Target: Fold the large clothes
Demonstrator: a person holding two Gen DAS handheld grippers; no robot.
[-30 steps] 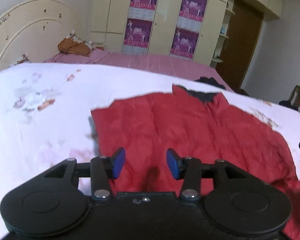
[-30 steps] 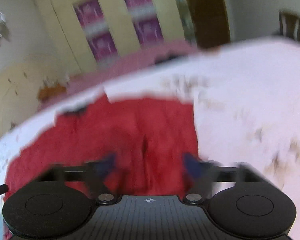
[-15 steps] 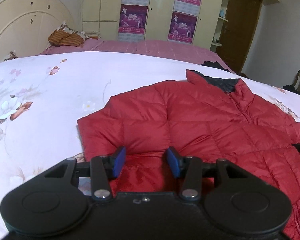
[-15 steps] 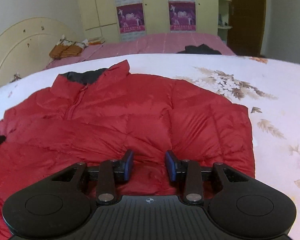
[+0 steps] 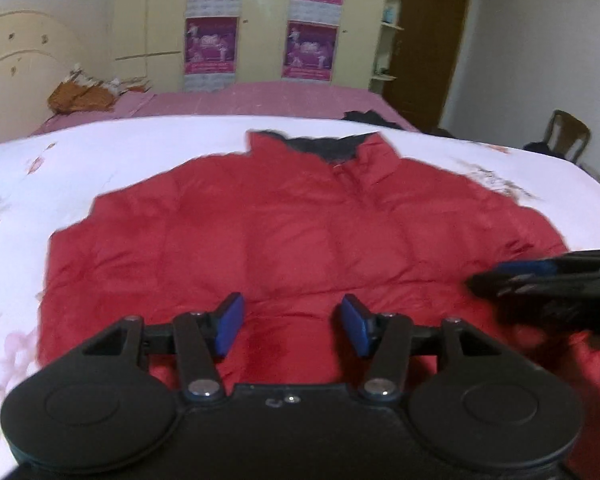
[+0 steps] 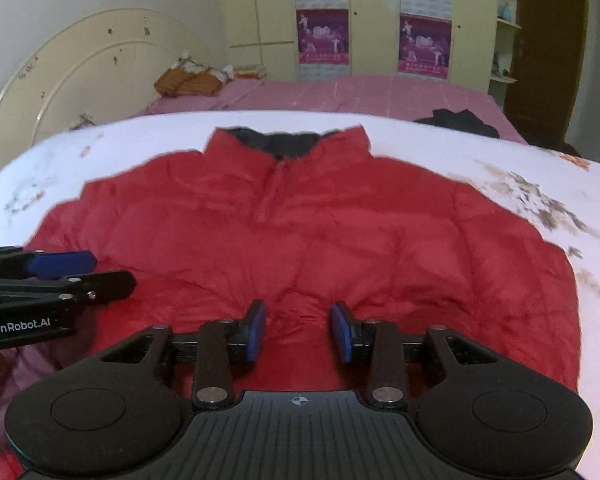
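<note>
A red puffer jacket [image 5: 300, 220] with a dark collar lining lies front up on a white floral bedspread [image 5: 100, 152], sleeves folded in; it also shows in the right wrist view [image 6: 320, 232]. My left gripper [image 5: 292, 330] is open and empty above the jacket's near hem. My right gripper [image 6: 298, 330] is open and empty above the hem too. Each gripper shows in the other's view: the right one [image 5: 540, 276] at the right edge, the left one [image 6: 60, 276] at the left edge. Both views are slightly blurred.
A pink bed sheet [image 6: 360, 92] lies beyond the bedspread, with an orange bundle [image 6: 188, 80] and a dark garment [image 6: 456, 120] on it. A cream headboard [image 6: 80, 68] stands at the left, wardrobes with posters [image 6: 324, 36] behind, a chair [image 5: 564, 136] at the right.
Both grippers have swung toward the jacket's middle and closer together; each now shows in the other's view. Both stay open.
</note>
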